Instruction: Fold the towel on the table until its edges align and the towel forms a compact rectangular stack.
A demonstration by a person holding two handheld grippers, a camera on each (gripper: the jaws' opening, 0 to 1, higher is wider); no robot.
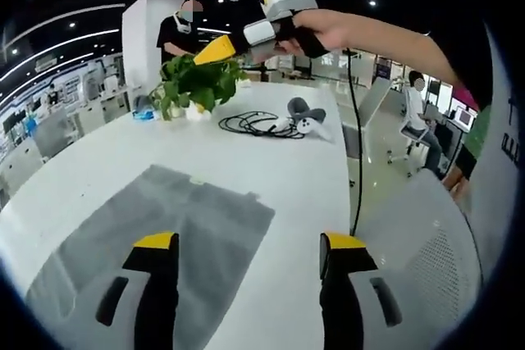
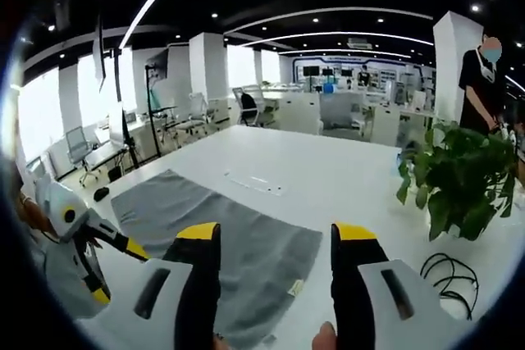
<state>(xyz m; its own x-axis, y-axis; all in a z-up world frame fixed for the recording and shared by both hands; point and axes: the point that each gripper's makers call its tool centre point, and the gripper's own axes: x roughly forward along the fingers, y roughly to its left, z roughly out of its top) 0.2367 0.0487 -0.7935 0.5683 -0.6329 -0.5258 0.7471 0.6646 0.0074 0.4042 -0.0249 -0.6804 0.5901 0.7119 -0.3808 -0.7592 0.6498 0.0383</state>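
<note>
A grey towel point(image 1: 164, 235) lies spread flat on the white table point(image 1: 279, 178); in the right gripper view the towel point(image 2: 238, 235) stretches from the left toward the jaws. My left gripper point(image 1: 250, 256) hovers above the towel's near edge, open with nothing between its jaws. My right gripper point(image 2: 275, 243) is open too, held high over the table. In the left gripper view the right gripper point(image 1: 217, 49) shows at the top in a person's hand. The left gripper point(image 2: 111, 268) appears at the lower left of the right gripper view.
A potted green plant point(image 1: 197, 84) stands at the table's far end, with a black cable coil point(image 1: 250, 123) and white controllers point(image 1: 310, 120) beside it. A person stands behind the plant point(image 2: 459, 170); another sits at the right. Office chairs and desks surround the table.
</note>
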